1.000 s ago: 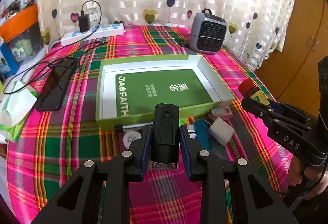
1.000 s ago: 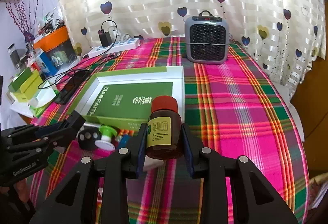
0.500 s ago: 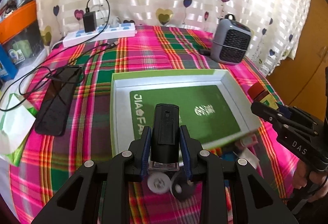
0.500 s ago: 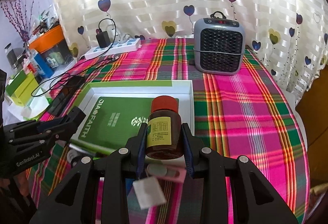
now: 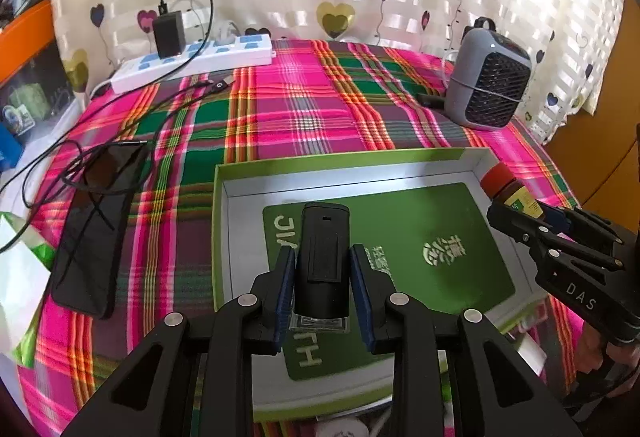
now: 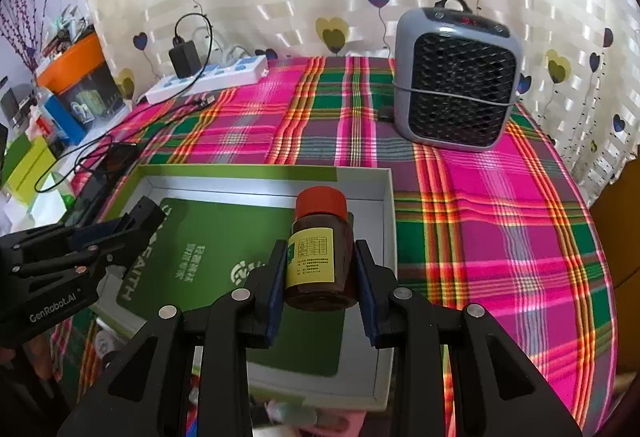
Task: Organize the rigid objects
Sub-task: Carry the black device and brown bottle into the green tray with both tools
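A black plastic cylindrical device (image 5: pixel 323 263) is sitting clamped between the blue-padded fingers of the left gripper (image 5: pixel 323 293), hanging above the green card lining a shallow white-walled, green-rimmed cardboard box (image 5: pixel 472 161) — while the right gripper (image 6: pixel 320 289) is pinching a brown glass bottle with a red cap and yellow label (image 6: pixel 320 257) above the same box's right side. The box is lying on a pink-and-green plaid tablecloth (image 6: pixel 500 221), near a grey portable heater (image 6: pixel 456 77).
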A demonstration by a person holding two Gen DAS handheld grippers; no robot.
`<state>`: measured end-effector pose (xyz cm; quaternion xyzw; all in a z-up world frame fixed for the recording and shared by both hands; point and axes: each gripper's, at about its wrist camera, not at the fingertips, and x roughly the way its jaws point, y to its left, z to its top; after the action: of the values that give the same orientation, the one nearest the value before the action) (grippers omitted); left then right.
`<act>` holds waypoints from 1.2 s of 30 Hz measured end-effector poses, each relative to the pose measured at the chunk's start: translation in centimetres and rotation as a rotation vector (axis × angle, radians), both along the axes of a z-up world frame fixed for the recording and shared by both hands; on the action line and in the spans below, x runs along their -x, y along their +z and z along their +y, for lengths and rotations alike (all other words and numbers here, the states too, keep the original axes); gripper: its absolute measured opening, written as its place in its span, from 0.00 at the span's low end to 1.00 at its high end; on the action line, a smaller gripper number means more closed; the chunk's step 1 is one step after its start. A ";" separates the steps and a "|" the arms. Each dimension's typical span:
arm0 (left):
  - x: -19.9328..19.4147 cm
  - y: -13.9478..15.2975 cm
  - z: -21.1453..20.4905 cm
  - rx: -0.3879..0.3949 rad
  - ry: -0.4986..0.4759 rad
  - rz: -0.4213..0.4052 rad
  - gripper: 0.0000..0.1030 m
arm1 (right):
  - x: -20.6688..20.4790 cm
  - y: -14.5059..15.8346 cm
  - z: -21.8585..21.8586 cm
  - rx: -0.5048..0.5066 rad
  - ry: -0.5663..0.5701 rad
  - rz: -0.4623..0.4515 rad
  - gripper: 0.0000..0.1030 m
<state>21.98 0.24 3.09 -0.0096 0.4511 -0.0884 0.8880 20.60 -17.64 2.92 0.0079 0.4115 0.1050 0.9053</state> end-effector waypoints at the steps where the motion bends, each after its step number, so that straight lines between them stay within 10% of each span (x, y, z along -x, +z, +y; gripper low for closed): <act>1: -0.2 -0.2 0.0 0.001 -0.003 0.004 0.26 | -0.2 -0.1 0.1 0.000 0.002 0.004 0.32; 36: -1.3 -1.9 -0.6 -0.054 -0.001 0.013 0.27 | -2.0 -1.9 0.9 0.018 0.010 0.029 0.32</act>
<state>23.32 -0.34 1.20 0.0141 0.4593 -0.0767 0.8849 22.58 -16.77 1.05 -0.0006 0.4256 0.1058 0.8987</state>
